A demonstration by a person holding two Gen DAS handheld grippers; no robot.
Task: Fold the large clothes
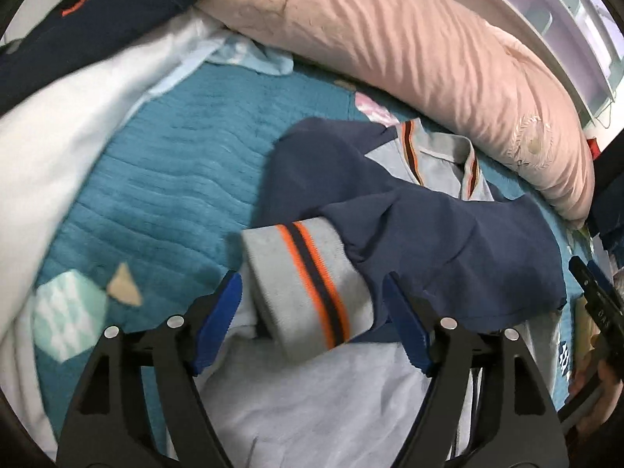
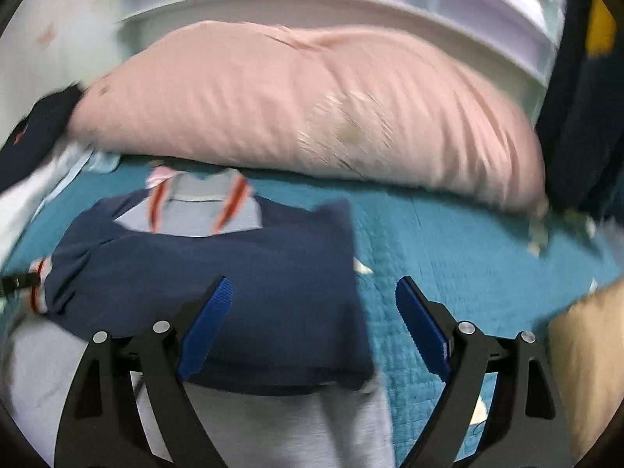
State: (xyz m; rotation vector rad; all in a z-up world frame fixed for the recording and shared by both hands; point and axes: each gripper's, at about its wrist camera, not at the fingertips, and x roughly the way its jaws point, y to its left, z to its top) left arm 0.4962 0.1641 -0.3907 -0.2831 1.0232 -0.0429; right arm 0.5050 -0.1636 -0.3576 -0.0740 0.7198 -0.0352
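A navy and light grey jacket [image 1: 429, 230] lies partly folded on the teal bedspread [image 1: 167, 179], collar toward the pink pillow. Its grey cuff [image 1: 308, 284] with orange and navy stripes lies between the fingers of my left gripper [image 1: 312, 292], which is open around it without pinching. The jacket also shows in the right wrist view [image 2: 218, 269], sleeves folded across the body. My right gripper [image 2: 314, 296] is open above the jacket's right edge and the bedspread [image 2: 448, 241], holding nothing. The right gripper's black tip shows at the right edge of the left wrist view [image 1: 596, 296].
A long pink pillow [image 1: 390, 50] lies along the far side against a white headboard [image 2: 312, 4]. White and navy clothes [image 1: 58, 124] are piled at the left. Dark clothing [image 2: 585, 97] hangs at the right. A tan object [image 2: 585, 370] sits at the lower right.
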